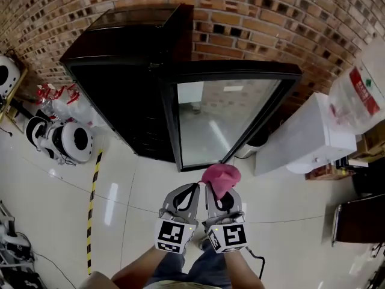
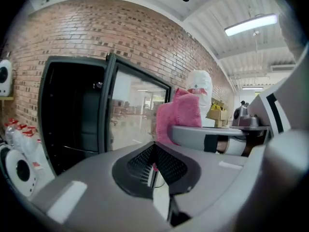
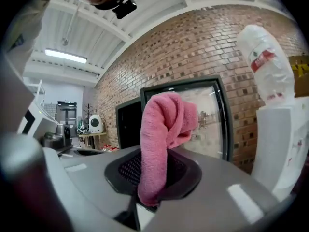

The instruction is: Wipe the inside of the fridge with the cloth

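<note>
Right tongs (image 3: pixel 153 178): I read these as clamped on the pink cloth (image 3: pixel 161 129). The pads pinch its lower fold.
Cloth shape: the free part stands up above the tips and flops over to one side at the top.
Left tongs (image 2: pixel 154 166): pads pressed together, with nothing between them.
Cloth position: in my head view the cloth bunches just past the tips of the right tongs. It is beside the left tongs, and I cannot tell whether it touches them.
Tongs relation: both sit side by side, close together, above the tiled floor (image 1: pixel 138 185).
Fridge (image 1: pixel 120 83): black, standing against the brick wall (image 1: pixel 252 17). The interior is dark.
Fridge door (image 1: pixel 222 122): glass panel, swung open towards me.
Cloth versus fridge: the cloth is outside the cabinet, near the lower edge of the open door.
</note>
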{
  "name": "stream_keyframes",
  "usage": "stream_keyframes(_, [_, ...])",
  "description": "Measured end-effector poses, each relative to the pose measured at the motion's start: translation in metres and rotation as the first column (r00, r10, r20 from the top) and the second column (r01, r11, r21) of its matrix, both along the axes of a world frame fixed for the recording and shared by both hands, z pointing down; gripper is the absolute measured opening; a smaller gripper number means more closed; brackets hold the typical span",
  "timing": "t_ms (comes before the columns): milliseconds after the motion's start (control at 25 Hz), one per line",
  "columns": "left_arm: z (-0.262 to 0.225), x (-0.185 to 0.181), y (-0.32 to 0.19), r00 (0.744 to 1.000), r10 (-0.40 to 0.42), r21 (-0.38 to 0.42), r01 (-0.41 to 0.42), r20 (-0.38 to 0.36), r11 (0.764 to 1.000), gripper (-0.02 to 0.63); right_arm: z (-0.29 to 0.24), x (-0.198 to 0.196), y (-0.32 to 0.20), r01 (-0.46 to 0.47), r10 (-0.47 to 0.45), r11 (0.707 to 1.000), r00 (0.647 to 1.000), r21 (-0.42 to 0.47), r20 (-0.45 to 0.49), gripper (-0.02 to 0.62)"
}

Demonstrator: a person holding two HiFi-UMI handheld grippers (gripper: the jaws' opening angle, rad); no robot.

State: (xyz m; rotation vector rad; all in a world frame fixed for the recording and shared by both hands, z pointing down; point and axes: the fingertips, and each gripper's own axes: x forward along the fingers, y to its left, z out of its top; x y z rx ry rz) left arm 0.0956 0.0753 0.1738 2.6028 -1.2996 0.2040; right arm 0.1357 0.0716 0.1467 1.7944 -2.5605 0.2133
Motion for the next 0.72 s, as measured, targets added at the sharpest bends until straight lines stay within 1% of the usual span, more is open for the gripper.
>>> stream_keyframes(80, [-0.036,-0.013,0.018,1.0,-0.012,0.003,0.012,-0.014,1.0,0.014,-0.034,-0.008,0.018,-0.009,0.009,1.0,1.0,0.007,-0.003,0.06])
stream_keyframes(160, [-0.061,-0.025,0.036,1.0,-0.018,0.011,0.018,-0.019,1.0,0.014,-0.062,-0.015,0.039,-0.018,0.019,1.0,1.0,0.017,-0.013,0.058])
stream_keyframes(280, [-0.089,-0.032,0.058,0.999,0.009,0.03,-0.007,-0.042,1.0,0.015,-0.092,-0.019,0.069,-0.043,0.043,0.999,0.999,0.025,-0.019,0.055])
stream_keyframes(360, [-0.1,-0.036,0.07,0.999,0.017,0.042,-0.016,-0.033,0.999,0.015,-0.103,-0.02,0.087,-0.049,0.049,0.999,0.999,0.024,-0.019,0.055])
stream_keyframes(480, [-0.115,-0.041,0.09,1.0,0.007,0.068,-0.007,-0.008,0.998,0.015,-0.115,-0.02,0.111,-0.045,0.046,0.999,0.998,0.027,-0.032,0.055])
stream_keyframes(640, [-0.138,-0.04,0.118,0.999,-0.018,0.08,0.02,-0.03,0.997,0.015,-0.131,-0.019,0.14,-0.018,0.021,0.998,0.999,0.055,-0.041,0.055])
stream_keyframes(720, [-0.142,-0.038,0.131,0.999,-0.037,0.083,0.04,-0.036,0.996,0.015,-0.137,-0.019,0.15,0.0,0.001,0.998,1.0,0.068,-0.027,0.055])
